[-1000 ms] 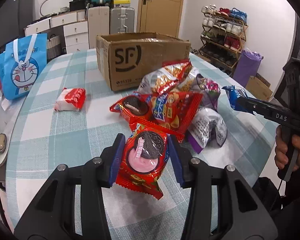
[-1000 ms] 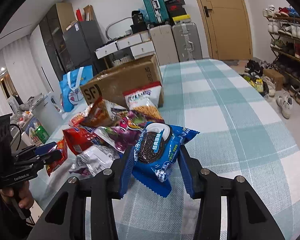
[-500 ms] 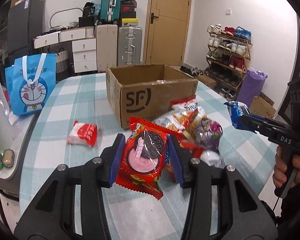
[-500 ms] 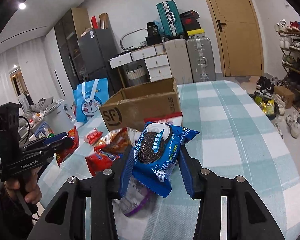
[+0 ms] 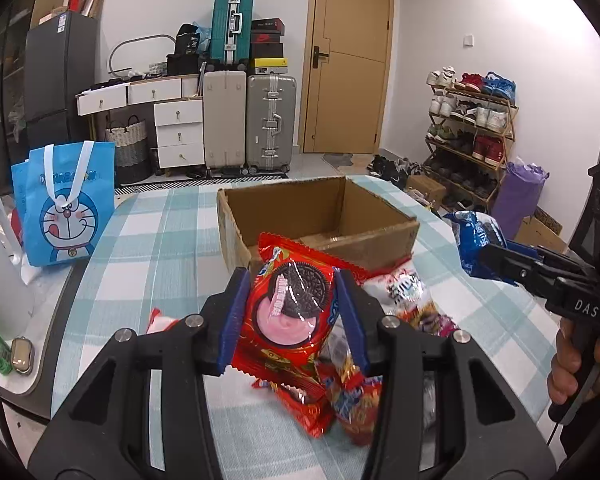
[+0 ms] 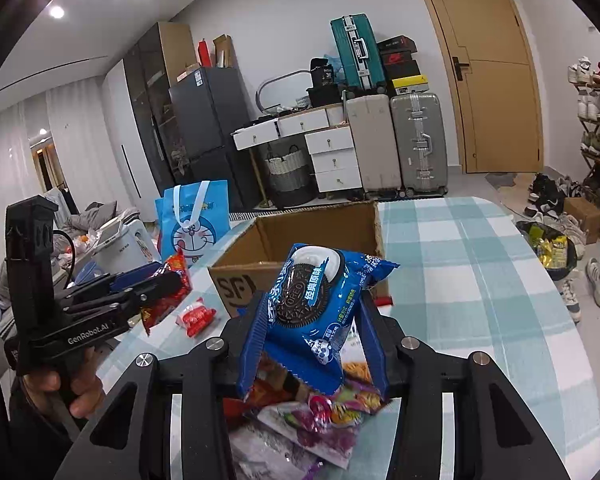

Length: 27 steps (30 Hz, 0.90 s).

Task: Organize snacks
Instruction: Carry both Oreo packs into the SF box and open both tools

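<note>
Left tongs [image 5: 290, 316] clamped across the middle of a red cookie packet [image 5: 290, 312], right tongs [image 6: 314, 316] likewise on a blue Oreo packet [image 6: 312, 300]; both lifted above the snack pile [image 6: 300, 412] near the worktop's front edge, short of the open cardboard box [image 5: 320, 216]. Packets look light, crinkly, slippery film over brittle biscuits: a mid-body pinch suits, gently.

You're over the checked table [image 5: 148, 240]: the open cardboard box [image 5: 320, 216] sits mid-table, a heap of snack packets [image 6: 300, 412] just in front of it, one small red-and-white packet [image 6: 196, 315] lying to its left
</note>
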### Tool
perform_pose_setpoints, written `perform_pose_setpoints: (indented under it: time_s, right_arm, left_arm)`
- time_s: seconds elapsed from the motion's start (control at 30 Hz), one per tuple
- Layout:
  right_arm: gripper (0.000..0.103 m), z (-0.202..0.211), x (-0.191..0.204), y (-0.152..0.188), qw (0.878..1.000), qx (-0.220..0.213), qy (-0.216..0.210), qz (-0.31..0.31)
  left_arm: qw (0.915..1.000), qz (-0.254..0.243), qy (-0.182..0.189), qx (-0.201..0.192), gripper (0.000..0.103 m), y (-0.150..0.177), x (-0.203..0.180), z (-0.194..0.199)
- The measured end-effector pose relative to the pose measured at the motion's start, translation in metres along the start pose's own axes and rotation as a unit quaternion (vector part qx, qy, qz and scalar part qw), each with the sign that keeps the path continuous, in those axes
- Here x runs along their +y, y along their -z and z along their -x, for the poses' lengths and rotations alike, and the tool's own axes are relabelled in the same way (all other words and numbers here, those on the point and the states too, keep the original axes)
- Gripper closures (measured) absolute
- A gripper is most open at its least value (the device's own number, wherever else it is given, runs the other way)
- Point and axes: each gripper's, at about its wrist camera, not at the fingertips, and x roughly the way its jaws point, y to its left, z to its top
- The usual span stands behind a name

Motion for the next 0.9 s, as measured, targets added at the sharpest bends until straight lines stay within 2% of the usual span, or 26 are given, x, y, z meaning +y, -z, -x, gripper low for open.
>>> perform_pose_setpoints:
  time_s: [0.37, 0.63, 0.9]
  right_arm:
    - [0.059, -0.044, -0.004, -0.037, 1.0, 0.005, -0.008, -0.011]
    - [0.059, -0.075, -0.003, -0.046, 1.0, 0.021, -0.011, -0.013]
    - [0.058, -0.098, -0.006, -0.052, 0.999, 0.04, -0.011, -0.02]
  left_arm:
    - [0.9997, 0.011, -0.02, -0.007, 0.062, -0.042, 0.001, -0.049]
    - [0.9994, 0.028, -0.022, 0.001, 0.062, -0.056, 0.009, -0.087]
    - [0.9991, 0.021, -0.034, 0.008, 0.062, -0.063, 0.008, -0.111]
